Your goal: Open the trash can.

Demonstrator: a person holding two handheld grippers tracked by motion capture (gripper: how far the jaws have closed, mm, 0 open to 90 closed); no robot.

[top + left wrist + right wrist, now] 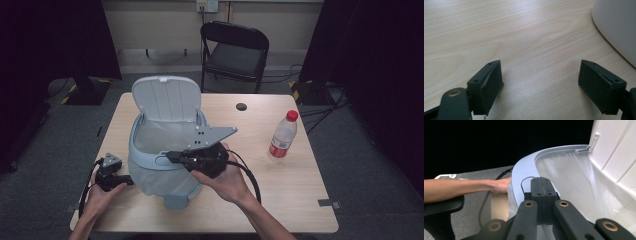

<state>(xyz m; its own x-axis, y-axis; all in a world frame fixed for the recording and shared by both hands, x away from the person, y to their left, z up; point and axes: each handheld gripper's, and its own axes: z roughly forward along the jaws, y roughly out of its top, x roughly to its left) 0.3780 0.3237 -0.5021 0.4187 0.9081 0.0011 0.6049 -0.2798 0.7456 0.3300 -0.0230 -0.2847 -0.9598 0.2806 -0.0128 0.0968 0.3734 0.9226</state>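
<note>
Right gripper [540, 181] at the near rim of the open bin [165, 150] mid-desk [280, 200], jaws pressed together on the liner's edge there. Left gripper [540, 82] spread above bare wood, bin wall just beside. High view alone: bottle [284, 136] standing well right.

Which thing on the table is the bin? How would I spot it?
Find the wooden table and look at its left half. The bin stands there, pale blue-grey with a clear bag inside and its lid flipped up. It is far bigger than the red-capped bottle on the right.
</note>
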